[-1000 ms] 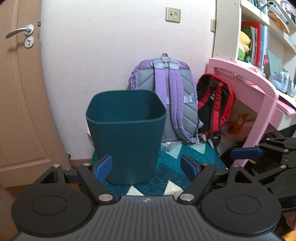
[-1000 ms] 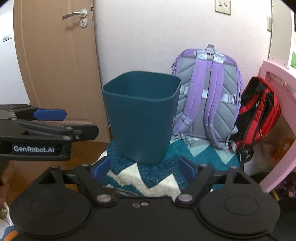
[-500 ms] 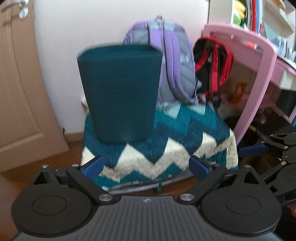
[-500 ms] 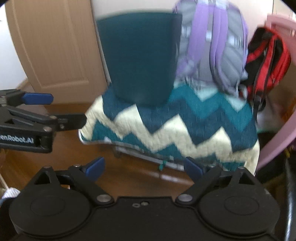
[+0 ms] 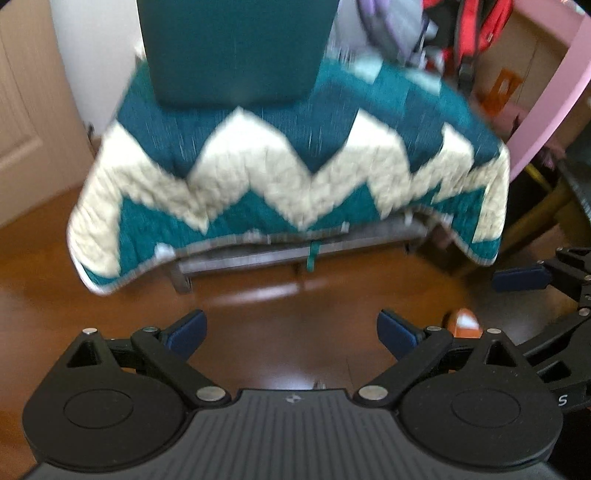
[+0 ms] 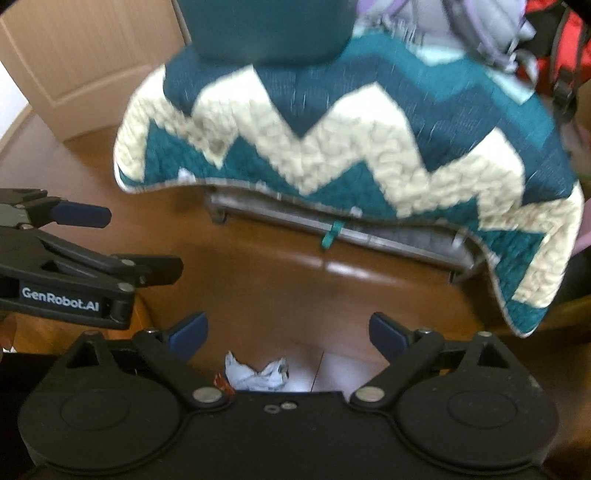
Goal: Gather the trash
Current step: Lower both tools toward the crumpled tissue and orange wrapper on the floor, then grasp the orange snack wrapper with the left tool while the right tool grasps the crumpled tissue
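Right wrist view now looks steeply down: a second ago it faced the teal bin (image 6: 271, 29) square on, and now the bin sits at the top edge on the zigzag quilt (image 6: 369, 155) while the brown floor (image 6: 280, 280) fills the middle. I read that as both hands having dropped toward the floor. Crumpled white paper (image 6: 256, 374) has come into sight just ahead of my right gripper (image 6: 286, 332), low between its fingers but not touched. Those fingers have just been opening and stand wide, with nothing between the pads. My left gripper (image 5: 291, 332) matches: its fingers have spread wide and hold nothing, over bare floor. An orange-and-white scrap (image 5: 463, 323) lies just beside its right finger; I cannot tell what it is. The pickup looks imminent, right hand first.
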Tool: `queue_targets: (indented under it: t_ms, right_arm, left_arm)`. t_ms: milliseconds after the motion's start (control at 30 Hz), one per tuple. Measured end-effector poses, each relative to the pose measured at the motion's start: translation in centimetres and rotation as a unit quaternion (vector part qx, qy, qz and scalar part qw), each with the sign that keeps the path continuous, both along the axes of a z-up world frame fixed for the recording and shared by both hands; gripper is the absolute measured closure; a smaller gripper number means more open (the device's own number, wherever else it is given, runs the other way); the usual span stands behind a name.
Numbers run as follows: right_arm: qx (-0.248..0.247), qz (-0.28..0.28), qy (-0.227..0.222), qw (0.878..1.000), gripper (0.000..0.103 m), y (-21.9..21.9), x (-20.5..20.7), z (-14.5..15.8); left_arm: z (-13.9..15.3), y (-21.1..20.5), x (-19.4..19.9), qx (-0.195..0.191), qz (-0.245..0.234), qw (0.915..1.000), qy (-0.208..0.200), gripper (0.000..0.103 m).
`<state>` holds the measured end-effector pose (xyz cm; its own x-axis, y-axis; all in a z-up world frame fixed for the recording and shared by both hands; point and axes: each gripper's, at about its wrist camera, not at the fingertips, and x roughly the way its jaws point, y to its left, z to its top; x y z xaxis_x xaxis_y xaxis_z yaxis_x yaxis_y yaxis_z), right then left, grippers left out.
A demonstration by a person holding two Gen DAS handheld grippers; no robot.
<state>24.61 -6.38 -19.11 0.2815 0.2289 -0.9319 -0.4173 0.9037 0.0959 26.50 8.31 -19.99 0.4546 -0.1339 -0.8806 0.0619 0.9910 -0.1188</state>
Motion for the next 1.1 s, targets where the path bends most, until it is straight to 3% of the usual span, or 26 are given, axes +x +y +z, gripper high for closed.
queue_targets:
  t_ms: [233, 500, 600, 700, 867, 1000, 1100]
  right_arm:
    - [-0.021, 0.022, 0.072, 0.997, 0.011, 0.7, 0.0, -8.2]
    - [-0.019, 0.037, 0.155, 0.987, 0.016, 1.9, -0.8, -17.8]
    - [-0.022, 0.041, 0.164, 0.985, 0.021, 2.1, -0.7, -20.6]
    - [-0.046, 0.111, 0.138, 0.983, 0.022, 3.1, -0.9, -22.9]
    - [-0.061, 0.253, 0.112, 0.959, 0.023, 4.5, -1.6, -26.1]
    - [-0.062, 0.322, 0.116, 0.938, 0.025, 6.3, -2.6, -29.0]
    - [-0.064, 0.349, 0.125, 0.926, 0.027, 7.1, -3.6, -30.9]
  left_arm:
    - [-8.3, 0.0, 1.9, 0.006, -0.014, 0.9941, 0.107, 0.004]
    - [-18.5, 0.3, 4.1, 0.038, -0.01, 0.9761, 0.214, 0.004]
    - [-21.8, 0.8, 4.6, 0.036, 0.0, 0.9701, 0.24, 0.004]
    - [-25.0, 1.1, 4.6, 0.022, -0.019, 0.9618, 0.272, 0.004]
    - [-29.5, 0.4, 2.0, 0.022, -0.093, 0.9511, 0.294, 0.004]
    - [-32.9, -0.5, -0.8, 0.023, -0.127, 0.9348, 0.331, 0.005]
    - [-35.1, -0.7, -1.7, 0.026, -0.135, 0.9278, 0.347, 0.005]
